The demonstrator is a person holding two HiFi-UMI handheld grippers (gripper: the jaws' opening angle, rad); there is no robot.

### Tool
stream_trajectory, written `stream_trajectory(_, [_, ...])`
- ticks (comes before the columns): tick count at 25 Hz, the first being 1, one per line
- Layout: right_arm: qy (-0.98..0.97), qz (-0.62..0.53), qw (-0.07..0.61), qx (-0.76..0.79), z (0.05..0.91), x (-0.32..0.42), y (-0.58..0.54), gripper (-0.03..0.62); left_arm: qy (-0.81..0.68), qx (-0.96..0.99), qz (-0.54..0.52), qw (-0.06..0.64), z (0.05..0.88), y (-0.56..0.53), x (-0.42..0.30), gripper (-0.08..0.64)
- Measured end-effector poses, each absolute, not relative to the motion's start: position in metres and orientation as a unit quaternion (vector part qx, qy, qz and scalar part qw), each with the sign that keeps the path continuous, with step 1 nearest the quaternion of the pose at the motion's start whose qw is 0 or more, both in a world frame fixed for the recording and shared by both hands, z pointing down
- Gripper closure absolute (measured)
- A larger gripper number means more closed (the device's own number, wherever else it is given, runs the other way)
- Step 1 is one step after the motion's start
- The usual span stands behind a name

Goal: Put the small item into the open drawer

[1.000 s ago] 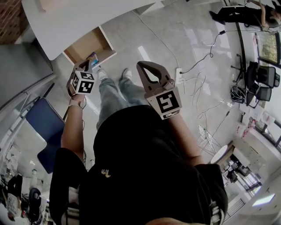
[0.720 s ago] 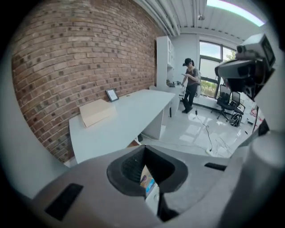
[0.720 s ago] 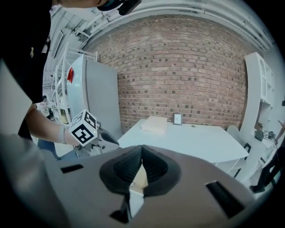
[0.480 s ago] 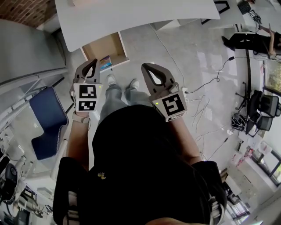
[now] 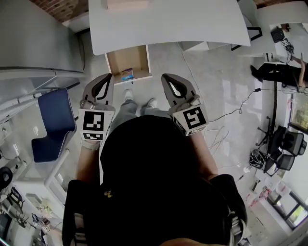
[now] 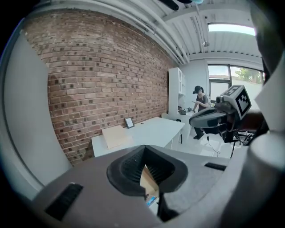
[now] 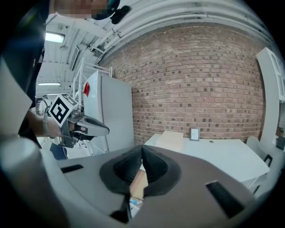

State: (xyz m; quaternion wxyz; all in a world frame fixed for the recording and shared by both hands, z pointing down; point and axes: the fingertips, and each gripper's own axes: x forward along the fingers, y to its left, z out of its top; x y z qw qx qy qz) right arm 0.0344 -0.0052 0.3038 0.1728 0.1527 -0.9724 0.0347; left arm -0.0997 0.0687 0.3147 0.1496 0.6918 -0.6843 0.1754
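Note:
The wooden drawer (image 5: pixel 126 61) stands open under the white table (image 5: pixel 168 21). A small blue item (image 5: pixel 127 75) lies at the drawer's front edge. My left gripper (image 5: pixel 109 76) and right gripper (image 5: pixel 165 76) are held side by side above the person's legs, short of the drawer, both shut and empty. In the left gripper view the jaws of the left gripper (image 6: pixel 144 149) meet, and the drawer and blue item (image 6: pixel 151 201) show through the gap below them. The right gripper (image 7: pixel 142 148) looks the same, with the blue item (image 7: pixel 135 202) below its jaws.
A blue chair (image 5: pixel 52 125) stands at the left beside a tall grey cabinet (image 5: pixel 38 38). A flat cardboard piece (image 5: pixel 126 4) and a small frame (image 7: pixel 194 133) rest on the table. Cables (image 5: pixel 226 115) trail over the floor at the right. A brick wall (image 6: pixel 98 80) is behind the table.
The left gripper has drawn back from the drawer towards the body and now sits level with the right one. The head view has swung, so the drawer appears nearer the middle.

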Motion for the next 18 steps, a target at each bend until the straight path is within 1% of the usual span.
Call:
stream_trajectory(5, [-0.975,0.038,0.165,0.144,0.294,0.028,-0.005,0.581,-0.706,0.682,0.145,0.121,0.288,0.081,-0.103,0.557])
stream_trajectory(11, [-0.98,0.028,0.149,0.129,0.281,0.021,-0.007,0.581,-0.729,0.671,0.097,0.099,0.277,0.084,-0.11,0.557])
stream_trajectory(15, [-0.983,0.017,0.145,0.114,0.276,0.02,-0.004,0.581,-0.737,0.666,0.09,0.079,0.27,0.083,-0.112,0.557])
stream_trajectory(18, [-0.983,0.004,0.145,0.109,0.271,0.018,-0.003,0.581,-0.74,0.663,0.084,0.08,0.267,0.084,-0.115,0.557])
